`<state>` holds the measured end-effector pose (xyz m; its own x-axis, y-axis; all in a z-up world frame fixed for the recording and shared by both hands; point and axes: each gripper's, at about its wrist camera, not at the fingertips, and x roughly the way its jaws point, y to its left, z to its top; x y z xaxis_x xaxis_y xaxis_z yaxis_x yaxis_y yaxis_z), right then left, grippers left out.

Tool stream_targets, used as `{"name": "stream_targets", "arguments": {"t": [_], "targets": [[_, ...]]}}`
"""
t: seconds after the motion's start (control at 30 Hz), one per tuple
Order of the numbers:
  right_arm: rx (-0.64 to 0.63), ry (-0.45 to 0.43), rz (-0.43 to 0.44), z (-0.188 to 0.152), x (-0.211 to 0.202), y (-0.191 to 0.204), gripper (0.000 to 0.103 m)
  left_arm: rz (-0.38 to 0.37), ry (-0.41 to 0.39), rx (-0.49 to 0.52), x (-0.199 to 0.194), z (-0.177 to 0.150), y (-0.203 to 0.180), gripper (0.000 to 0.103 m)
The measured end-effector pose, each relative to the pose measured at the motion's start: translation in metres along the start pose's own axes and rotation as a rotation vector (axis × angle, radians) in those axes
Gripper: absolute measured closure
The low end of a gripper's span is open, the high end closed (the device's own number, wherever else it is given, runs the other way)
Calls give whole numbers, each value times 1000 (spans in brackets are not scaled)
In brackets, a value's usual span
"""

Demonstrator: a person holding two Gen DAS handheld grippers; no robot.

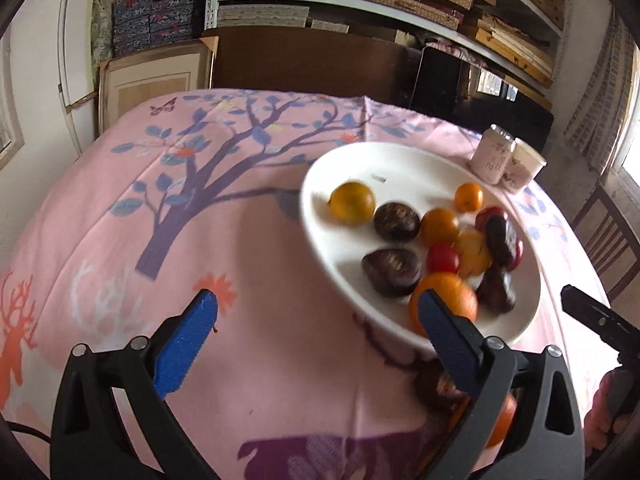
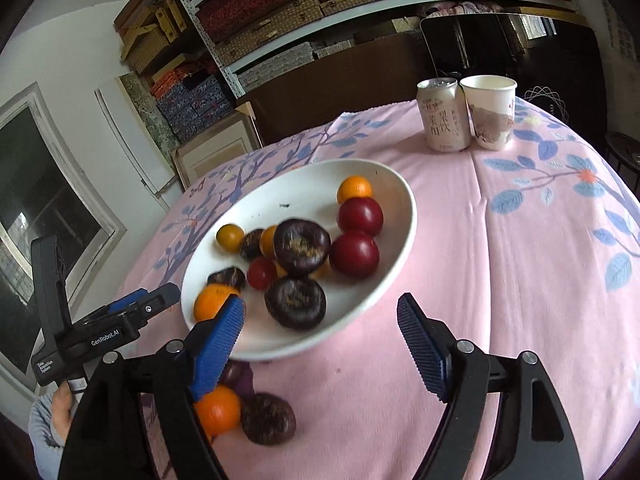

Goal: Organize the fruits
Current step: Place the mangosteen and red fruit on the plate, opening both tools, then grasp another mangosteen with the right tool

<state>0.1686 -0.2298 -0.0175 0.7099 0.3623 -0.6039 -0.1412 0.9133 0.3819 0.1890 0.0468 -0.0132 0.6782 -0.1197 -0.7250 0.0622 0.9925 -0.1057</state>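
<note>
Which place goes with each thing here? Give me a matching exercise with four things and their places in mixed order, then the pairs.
Things:
1. drink can
2. paper cup
3. orange
4. red plums

Places:
A. on the cloth, nearer than the plate, beside a dark fruit
B. in the white plate
C. far side of the table, left of its neighbour as the right wrist camera sees it
D. far side of the table, right of its neighbour

Pairs: 1-C, 2-D, 3-A, 4-B

A drink can [image 2: 443, 115] and a paper cup [image 2: 490, 111] stand touching on the pink tree-print cloth [image 2: 520, 240] covering the tabletop. Behind, shelves [image 1: 360, 0] hold stacked boxes.
</note>
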Motion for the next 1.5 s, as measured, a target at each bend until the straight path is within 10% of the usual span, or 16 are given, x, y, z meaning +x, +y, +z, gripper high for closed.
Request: {"name": "stream_targets", "arguments": {"t": [0.27,0.87,1.5], "targets": [[-140,72,-70,-57,-20,20,14,102,119,19,-10,-60,23,4],[-408,162,-241,-71,19,69,15,126,126,45,-10,-63,20,4],[-198,137,-271,-51,12,17,18,130,127,46,-11,-63,20,4]]}}
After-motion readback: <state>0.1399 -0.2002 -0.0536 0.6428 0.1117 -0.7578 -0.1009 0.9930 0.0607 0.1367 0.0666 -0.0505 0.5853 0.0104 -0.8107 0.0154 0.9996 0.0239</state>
